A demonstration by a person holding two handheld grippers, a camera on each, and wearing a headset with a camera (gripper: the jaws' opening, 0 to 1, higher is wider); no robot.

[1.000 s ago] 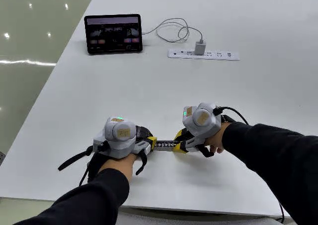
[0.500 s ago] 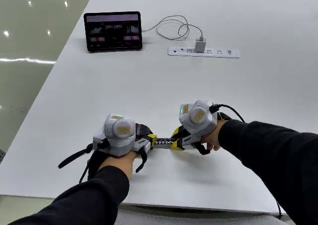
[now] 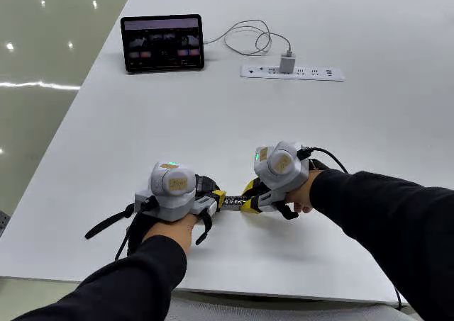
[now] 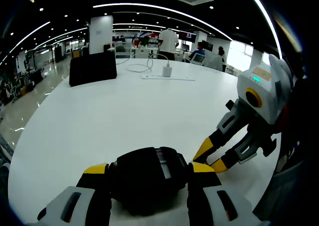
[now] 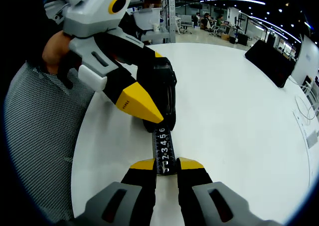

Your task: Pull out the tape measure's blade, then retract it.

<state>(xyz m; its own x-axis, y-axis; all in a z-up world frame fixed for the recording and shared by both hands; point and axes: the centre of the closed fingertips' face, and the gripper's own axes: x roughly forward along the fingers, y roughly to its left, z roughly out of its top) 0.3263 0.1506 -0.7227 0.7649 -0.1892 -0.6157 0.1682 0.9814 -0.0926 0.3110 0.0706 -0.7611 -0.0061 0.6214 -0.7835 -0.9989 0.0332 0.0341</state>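
- My left gripper [image 4: 149, 168] sits closest to me, near the table's [image 3: 213, 122] front edge. Its jaws are clamped on the black case of the tape measure [image 4: 149, 178], one yellow tip on each side.
- The tape measure rests on the table between my two grippers, just beside the front edge and towards the left side.
- A short length of blade [image 5: 162, 148] is out of the case, lying low over the table. In the right gripper view I can read the numbers 2 to 6 on it.
- My right gripper [image 5: 167, 164] has its jaws pinched together on the free end of the blade, its yellow tips meeting around it. It is close to the left gripper, not touching it.
- Well beyond, near the left edge, a dark tablet [image 3: 162, 43] stands propped up.
- To the tablet's right a white power strip [image 3: 292, 72] lies flat with a charger [image 3: 286, 64] plugged in. A looped cable [image 3: 248, 41] runs from the charger towards the tablet.
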